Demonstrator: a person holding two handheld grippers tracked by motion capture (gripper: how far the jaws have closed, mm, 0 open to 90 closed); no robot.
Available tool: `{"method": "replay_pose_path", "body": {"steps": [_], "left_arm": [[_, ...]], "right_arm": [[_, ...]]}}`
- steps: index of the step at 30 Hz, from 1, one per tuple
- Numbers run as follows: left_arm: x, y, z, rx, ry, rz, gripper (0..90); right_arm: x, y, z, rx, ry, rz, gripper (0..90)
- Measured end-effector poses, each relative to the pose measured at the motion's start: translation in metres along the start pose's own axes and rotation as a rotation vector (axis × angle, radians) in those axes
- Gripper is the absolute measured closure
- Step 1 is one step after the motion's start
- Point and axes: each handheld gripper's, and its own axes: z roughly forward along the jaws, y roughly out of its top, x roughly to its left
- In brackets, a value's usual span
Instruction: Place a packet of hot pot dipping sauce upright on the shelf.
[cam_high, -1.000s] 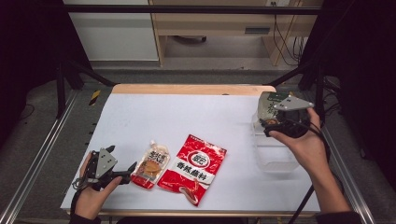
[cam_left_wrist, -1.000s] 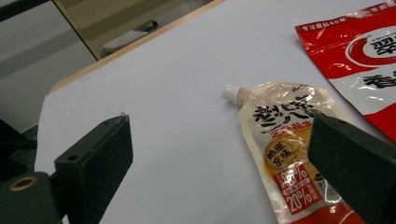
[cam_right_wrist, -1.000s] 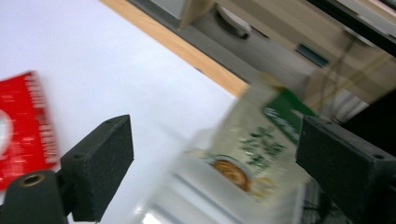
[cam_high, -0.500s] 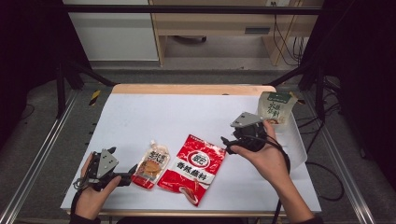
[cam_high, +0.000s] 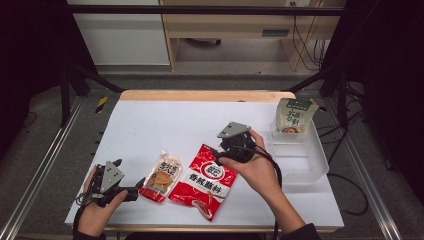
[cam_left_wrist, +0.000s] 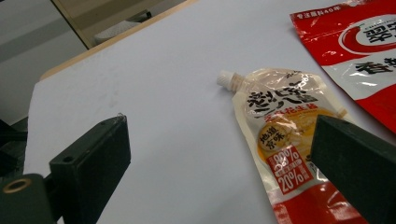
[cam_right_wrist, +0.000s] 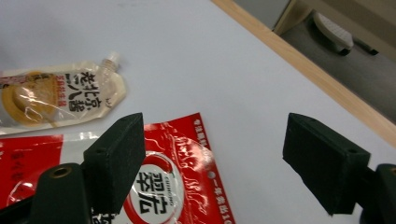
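We see even overhead light on the table (cam_high: 150, 120), dark surroundings, glare on the red pouch (cam_right_wrist: 187, 154), and soft, blurred near jaws.

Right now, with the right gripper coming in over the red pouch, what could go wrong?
1. The red pouch lies flat and glossy on the table; the right gripper, jaws open and empty though just narrowing, may slide off its top edge or only crumple it.
2. The spouted sauce pouch lies close beside the red one; dragging the red pouch could nudge it toward the left gripper.
3. The clear bin already holds a green pouch leaning upright; a drop could topple it.
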Motion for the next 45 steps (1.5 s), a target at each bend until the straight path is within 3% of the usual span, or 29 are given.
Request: {"method": "replay_pose_path", "body": {"steps": [4,12,32,37,45], "left_arm": [[-0.002,-0.004,-0.007,-0.001,-0.006,-0.022,5.3],[-0.005,-0.003,-0.004,0.006,0.002,-0.005,5.3],[0.000,-0.006,0.000,0.047,0.028,-0.012,5.7],[0.001,-0.007,0.001,0.055,0.028,-0.015,5.7],[0.001,-0.007,0.000,0.056,0.023,-0.011,5.8]], "right_arm": [[0.012,0.005,0.013,0.005,0.026,-0.004,21.0],[0.033,0.016,0.033,0.012,0.039,-0.015,18.7],[0.051,0.028,0.064,0.029,0.128,0.007,41.4],[0.058,0.027,0.077,0.043,0.165,0.036,50.4],[0.075,0.023,0.107,0.089,0.210,0.075,55.9]]}}
